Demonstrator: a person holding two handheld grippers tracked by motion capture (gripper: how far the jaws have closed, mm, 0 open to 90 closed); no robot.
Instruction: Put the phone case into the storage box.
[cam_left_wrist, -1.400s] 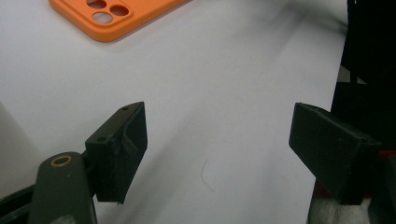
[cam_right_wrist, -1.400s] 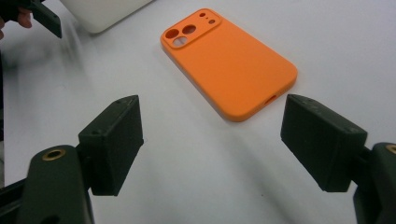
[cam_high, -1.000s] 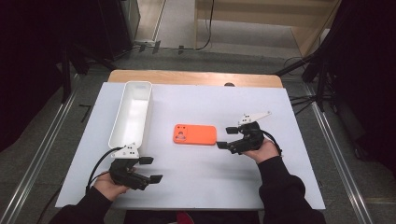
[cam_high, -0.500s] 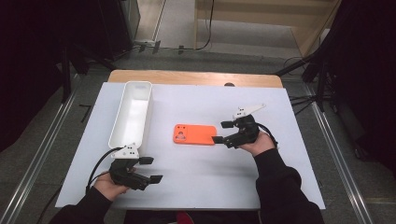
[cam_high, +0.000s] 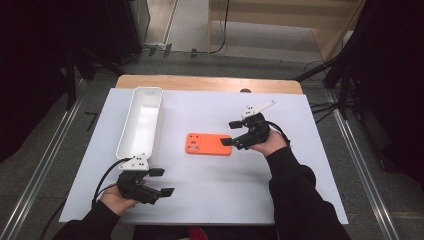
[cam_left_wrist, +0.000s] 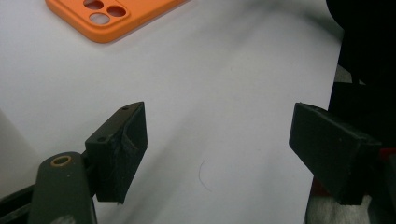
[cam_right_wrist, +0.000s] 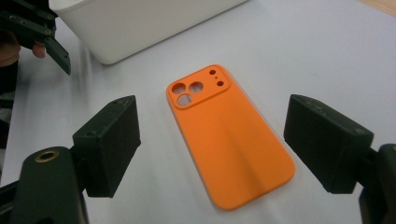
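An orange phone case (cam_high: 208, 144) lies flat in the middle of the white table, its camera holes toward the left. My right gripper (cam_high: 230, 133) hovers at the case's right end, open, jaws pointing left. In the right gripper view the orange phone case (cam_right_wrist: 228, 135) lies ahead between the two black jaws of my right gripper (cam_right_wrist: 212, 147), untouched. My left gripper (cam_high: 161, 181) rests near the table's front left edge, open on nothing. In the left gripper view, my left gripper (cam_left_wrist: 219, 144) spans bare table, with a corner of the phone case (cam_left_wrist: 112, 16) at top left.
A long white bin (cam_high: 141, 121) stands at the left, running front to back; in the right gripper view the white bin (cam_right_wrist: 140, 23) sits beyond the case. The white table surface (cam_high: 210, 190) ends close to my left hand. A wooden edge (cam_high: 210, 84) borders the far side.
My right gripper has moved left and slightly away from me, coming up to the right end of the orange case. The left gripper has stayed where it was.
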